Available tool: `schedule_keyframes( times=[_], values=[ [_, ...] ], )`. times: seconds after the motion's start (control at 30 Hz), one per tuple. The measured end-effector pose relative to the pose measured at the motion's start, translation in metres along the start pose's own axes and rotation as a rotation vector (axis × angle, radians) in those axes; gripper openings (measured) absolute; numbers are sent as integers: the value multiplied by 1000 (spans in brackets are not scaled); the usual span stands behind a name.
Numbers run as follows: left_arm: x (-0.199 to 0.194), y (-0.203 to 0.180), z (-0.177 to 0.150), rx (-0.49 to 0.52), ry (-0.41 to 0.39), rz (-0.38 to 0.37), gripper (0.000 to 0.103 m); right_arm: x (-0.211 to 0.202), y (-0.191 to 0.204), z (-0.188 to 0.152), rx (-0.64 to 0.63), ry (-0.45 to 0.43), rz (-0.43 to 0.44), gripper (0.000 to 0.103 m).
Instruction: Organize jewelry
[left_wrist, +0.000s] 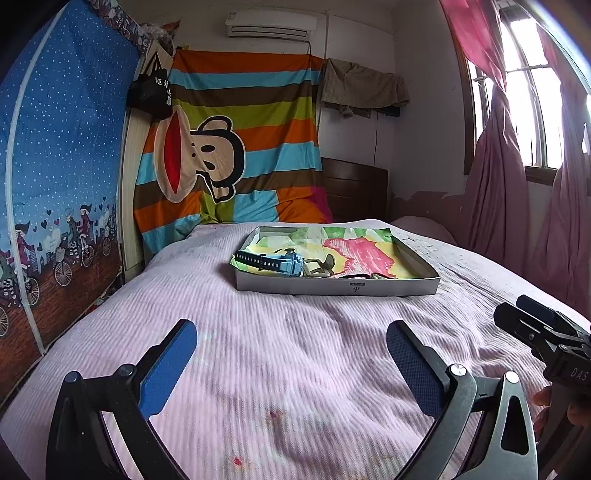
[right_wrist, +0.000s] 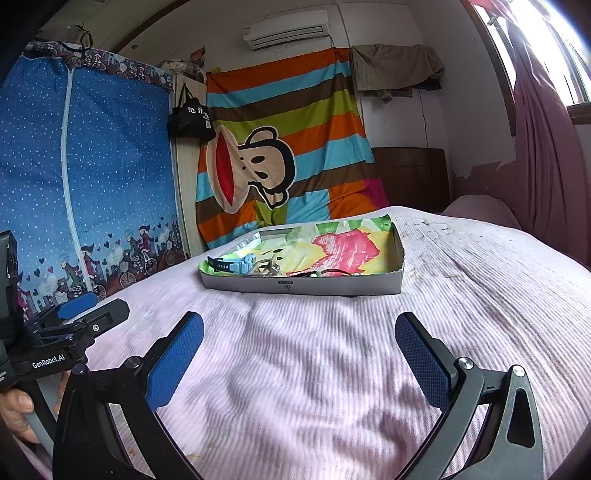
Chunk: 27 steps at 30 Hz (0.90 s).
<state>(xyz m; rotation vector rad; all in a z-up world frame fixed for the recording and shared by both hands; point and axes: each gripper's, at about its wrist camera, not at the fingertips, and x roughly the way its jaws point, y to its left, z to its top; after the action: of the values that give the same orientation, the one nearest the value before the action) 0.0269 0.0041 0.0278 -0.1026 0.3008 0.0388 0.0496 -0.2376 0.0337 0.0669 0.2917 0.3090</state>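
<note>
A shallow white cardboard tray (left_wrist: 338, 288) (right_wrist: 303, 286) lined with bright painted paper sits on the pink bedspread, ahead of both grippers. In its near left corner lies a light blue watch (left_wrist: 284, 263) (right_wrist: 242, 263) with a dark strap, and beside it a tan metal piece (left_wrist: 319, 266) (right_wrist: 267, 271) and a thin dark cord (right_wrist: 334, 273). My left gripper (left_wrist: 291, 343) is open over bare bedspread, well short of the tray. My right gripper (right_wrist: 299, 336) is open too, with nothing between its blue pads. Each gripper shows at the edge of the other's view.
The pink ribbed bedspread (left_wrist: 295, 369) covers the bed. A blue dotted fabric wardrobe (left_wrist: 55, 166) stands on the left. A striped monkey blanket (left_wrist: 229, 147) hangs at the back, a dark headboard (left_wrist: 354, 192) beside it. Pink curtains (left_wrist: 495, 184) and a window are right.
</note>
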Motion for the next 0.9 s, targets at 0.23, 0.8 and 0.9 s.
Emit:
schedule_keyframes(
  times=[0.23, 0.8, 0.9],
  values=[
    [-1, 1, -4, -4, 6, 4, 103, -1, -1, -5, 0, 10, -9, 102],
    [0, 2, -4, -6, 10, 5, 103, 2, -1, -9, -8, 24, -16, 102],
    [0, 2, -4, -5, 9, 5, 103, 2, 0, -8, -10, 22, -17, 102]
  ],
)
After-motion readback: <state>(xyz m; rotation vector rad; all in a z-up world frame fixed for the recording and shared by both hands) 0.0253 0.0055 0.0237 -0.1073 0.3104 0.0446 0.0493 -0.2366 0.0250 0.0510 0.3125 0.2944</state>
